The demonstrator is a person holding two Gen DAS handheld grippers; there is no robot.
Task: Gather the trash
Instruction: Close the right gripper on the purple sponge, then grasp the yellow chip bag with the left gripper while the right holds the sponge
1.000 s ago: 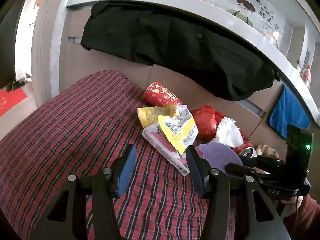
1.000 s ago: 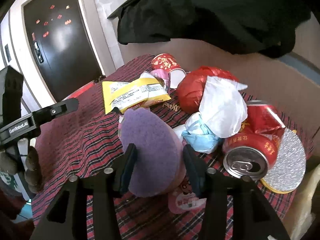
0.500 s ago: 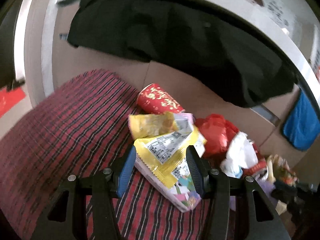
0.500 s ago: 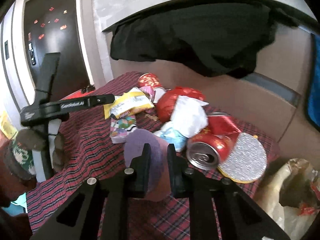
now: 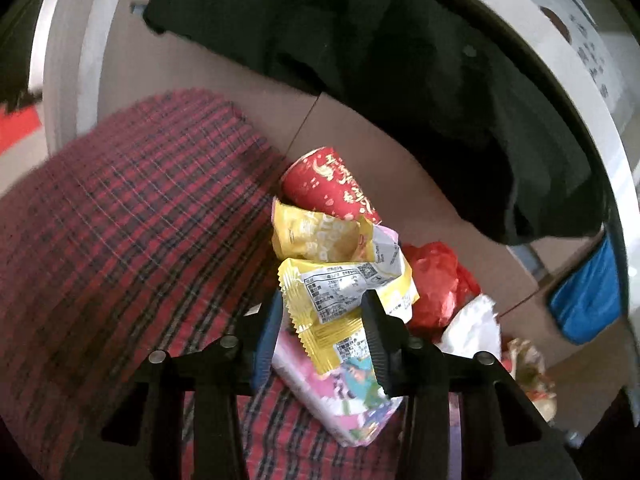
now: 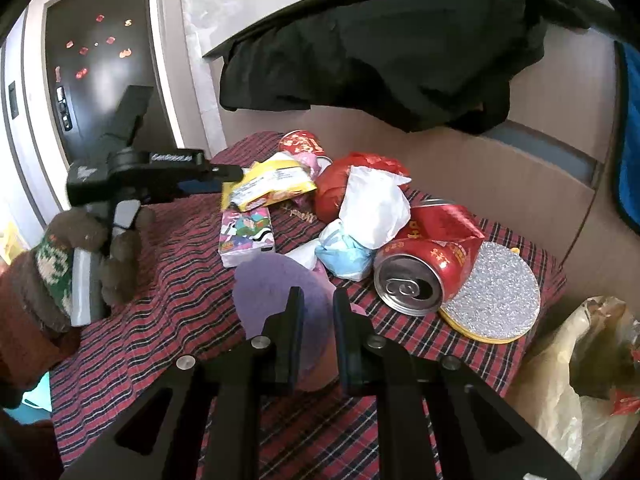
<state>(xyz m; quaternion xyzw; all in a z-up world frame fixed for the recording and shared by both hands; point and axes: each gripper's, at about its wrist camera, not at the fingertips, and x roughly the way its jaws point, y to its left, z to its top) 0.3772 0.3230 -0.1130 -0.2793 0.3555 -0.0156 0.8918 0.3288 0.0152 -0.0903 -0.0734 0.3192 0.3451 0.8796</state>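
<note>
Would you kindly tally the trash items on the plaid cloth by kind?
Yellow wrappers: 2
Red cup: 1
Red can: 1
Pink packet: 1
Red bag: 1
White tissue: 1
Blue mask: 1
Purple pad: 1
Glitter disc: 1
Total: 10

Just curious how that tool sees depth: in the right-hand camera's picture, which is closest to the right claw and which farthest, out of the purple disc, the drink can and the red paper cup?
1. Purple disc: clamped in the right claw.
2. Drink can: just right, lying on its side.
3. Red paper cup: far back, near the wall.
</note>
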